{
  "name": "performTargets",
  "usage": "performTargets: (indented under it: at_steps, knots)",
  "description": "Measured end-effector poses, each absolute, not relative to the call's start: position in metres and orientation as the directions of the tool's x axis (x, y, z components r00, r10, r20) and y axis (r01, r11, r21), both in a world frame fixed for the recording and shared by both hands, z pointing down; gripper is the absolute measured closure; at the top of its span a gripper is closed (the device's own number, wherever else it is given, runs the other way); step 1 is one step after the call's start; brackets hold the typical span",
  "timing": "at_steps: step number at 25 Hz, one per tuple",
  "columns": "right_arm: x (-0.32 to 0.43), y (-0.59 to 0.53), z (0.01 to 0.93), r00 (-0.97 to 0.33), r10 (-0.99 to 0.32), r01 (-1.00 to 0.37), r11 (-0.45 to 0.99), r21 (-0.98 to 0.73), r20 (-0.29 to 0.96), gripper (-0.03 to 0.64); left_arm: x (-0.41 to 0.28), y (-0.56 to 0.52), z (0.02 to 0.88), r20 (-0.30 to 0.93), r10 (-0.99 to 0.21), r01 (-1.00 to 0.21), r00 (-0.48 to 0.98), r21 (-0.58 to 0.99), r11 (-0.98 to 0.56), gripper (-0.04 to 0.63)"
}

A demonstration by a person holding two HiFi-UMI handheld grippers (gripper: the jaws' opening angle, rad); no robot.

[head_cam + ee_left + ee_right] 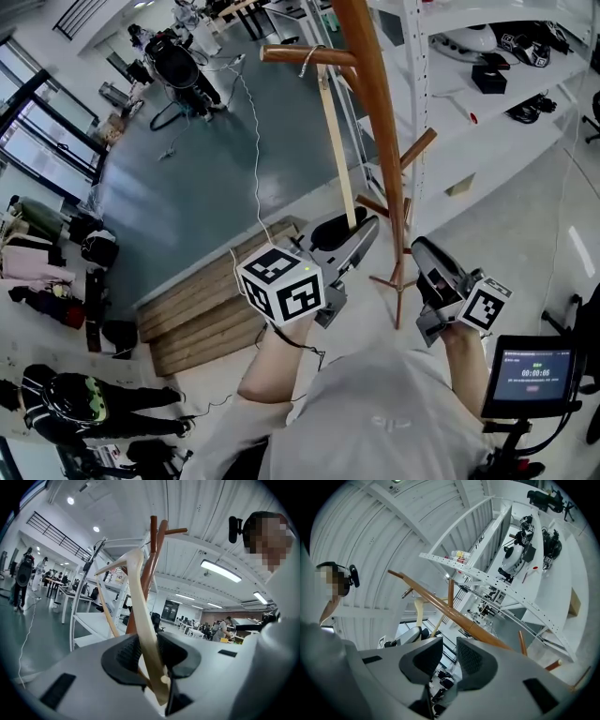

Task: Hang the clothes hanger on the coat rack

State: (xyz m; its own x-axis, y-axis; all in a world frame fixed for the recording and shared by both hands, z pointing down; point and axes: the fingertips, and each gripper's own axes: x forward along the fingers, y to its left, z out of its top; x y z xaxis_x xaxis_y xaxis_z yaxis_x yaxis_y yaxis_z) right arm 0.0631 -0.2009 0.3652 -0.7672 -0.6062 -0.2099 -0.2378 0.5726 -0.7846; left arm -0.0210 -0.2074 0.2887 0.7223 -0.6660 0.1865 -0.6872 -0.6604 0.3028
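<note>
Left gripper clamping clothes hanger, right gripper parted, empty; seat hook squarely on upper-centre coat rack peg.

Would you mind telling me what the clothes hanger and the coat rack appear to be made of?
Clothes hanger: probably pale wood, matte, cream-toned with no shine. Coat rack: apparently wood under a smooth reddish-brown varnish; soft highlights run along its pole.

1. Coat rack: upper centre of the head view, before the shelving at upper right.
2. Clothes hanger: left of the rack's pole, hook over a peg, lower end between the left gripper's jaws.
3. Right gripper: lower right of the pole.
</note>
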Motion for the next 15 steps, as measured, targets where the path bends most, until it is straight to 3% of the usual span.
performTargets:
  at_steps: [15]
  knots:
    - [0.087,-0.184,0.377,-0.721,-0.669,-0.294,0.532,-0.794,-0.181,0.52,0.002,-0.214,0.299,0.168,-0.64,-0.655,0.75,0.327,-0.681,0.491]
